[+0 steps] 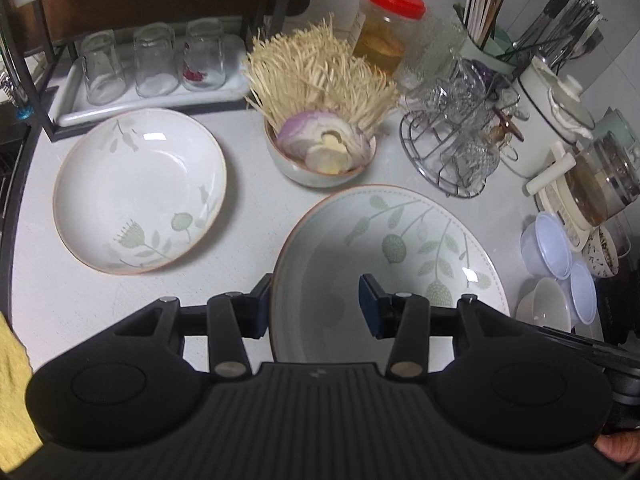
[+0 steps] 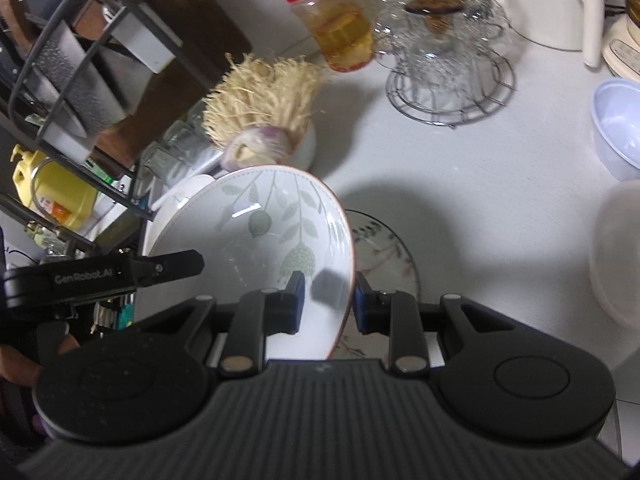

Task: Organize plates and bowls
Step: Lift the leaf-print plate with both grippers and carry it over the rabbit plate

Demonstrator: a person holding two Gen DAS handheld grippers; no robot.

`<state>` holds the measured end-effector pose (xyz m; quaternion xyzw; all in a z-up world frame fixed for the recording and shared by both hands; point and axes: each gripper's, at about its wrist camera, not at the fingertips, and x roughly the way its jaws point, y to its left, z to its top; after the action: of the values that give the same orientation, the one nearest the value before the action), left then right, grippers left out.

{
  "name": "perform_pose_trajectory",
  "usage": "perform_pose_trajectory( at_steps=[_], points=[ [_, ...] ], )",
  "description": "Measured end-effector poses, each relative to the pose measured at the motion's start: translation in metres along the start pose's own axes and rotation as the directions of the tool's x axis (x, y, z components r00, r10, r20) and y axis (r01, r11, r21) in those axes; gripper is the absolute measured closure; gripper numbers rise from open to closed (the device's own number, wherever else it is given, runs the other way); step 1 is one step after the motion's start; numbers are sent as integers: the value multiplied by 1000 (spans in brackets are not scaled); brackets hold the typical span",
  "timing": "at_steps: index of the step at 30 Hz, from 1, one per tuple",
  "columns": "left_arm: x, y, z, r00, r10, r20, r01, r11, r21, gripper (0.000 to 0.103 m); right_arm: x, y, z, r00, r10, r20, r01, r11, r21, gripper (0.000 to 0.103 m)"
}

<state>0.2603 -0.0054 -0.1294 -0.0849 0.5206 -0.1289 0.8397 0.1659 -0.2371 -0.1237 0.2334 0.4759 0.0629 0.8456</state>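
Note:
A large pale plate with green leaf print (image 1: 400, 248) (image 2: 260, 236) is held tilted above the counter between both grippers. My left gripper (image 1: 314, 306) straddles its left rim with the jaws wide apart. My right gripper (image 2: 328, 300) straddles its right rim, the jaws close on either side; I cannot tell if they clamp it. The left gripper also shows in the right wrist view (image 2: 104, 274). A second leaf-print bowl (image 1: 140, 190) rests on the counter to the left. A flat floral plate (image 2: 380, 256) lies under the held plate.
A small bowl with onion and enoki mushrooms (image 1: 320, 148) stands behind. Upturned glasses on a tray (image 1: 152, 60), a red-lidded jar (image 1: 384, 28), a wire rack of glass cups (image 1: 452, 128), a kettle (image 1: 552, 112) and plastic bowls (image 1: 560, 264) crowd the back and right.

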Motion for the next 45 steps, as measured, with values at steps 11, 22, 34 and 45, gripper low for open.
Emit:
perform_pose_trajectory(
  at_steps=[11,22,34,45],
  points=[
    [37,-30,-16,996,50,-72,-49,999,15,53,5,-37,-1,1000,-26,-12,27,999,38,75],
    [57,-33,-16,989,102,-104,-102,995,1,53,22,-43,-3,997,-63,-48,62,998,-26,75],
    [73,-25,-21,983,129,-131,-131,991,-9,53,39,-38,-2,991,-95,-89,90,994,-65,75],
    [76,-15,-15,984,112,-139,-120,991,-50,52,60,-34,4,989,-122,-83,113,988,-102,75]
  ],
)
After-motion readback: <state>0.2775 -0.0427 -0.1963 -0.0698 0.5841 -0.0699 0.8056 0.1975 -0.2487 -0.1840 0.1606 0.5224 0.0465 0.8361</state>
